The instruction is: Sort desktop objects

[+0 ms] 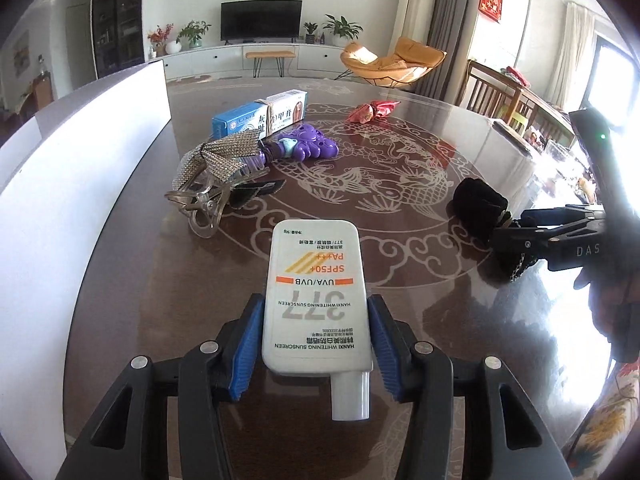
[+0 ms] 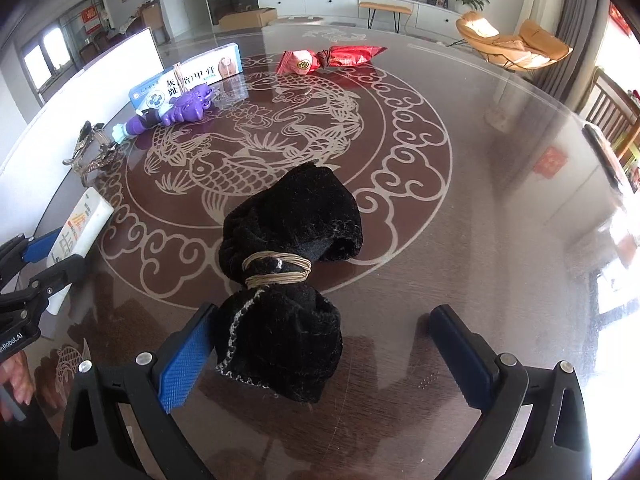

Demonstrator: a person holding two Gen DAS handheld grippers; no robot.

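My left gripper (image 1: 316, 320) is shut on a white sunscreen tube (image 1: 316, 276); both blue pads press its sides and the cap points back toward the camera. From the right wrist, the tube (image 2: 86, 220) and left gripper (image 2: 52, 256) show at the left edge. A black cloth bundle (image 2: 292, 216) tied with tan cord lies on the glass table (image 2: 460, 220). My right gripper (image 2: 324, 316) stands open around the bundle's near end: the left pad is against the cloth, the right finger well apart. The left wrist view has the bundle (image 1: 478, 204) and right gripper (image 1: 516, 240) at right.
A white board (image 1: 80, 184) stands along the table's left side. Beside it lie a rhinestone hair clip (image 1: 216, 168), a purple toy (image 1: 308, 144) and a blue-and-white carton (image 1: 260, 114). A red packet (image 1: 370, 111) lies farther back. Wooden chairs (image 1: 492, 92) stand at the right.
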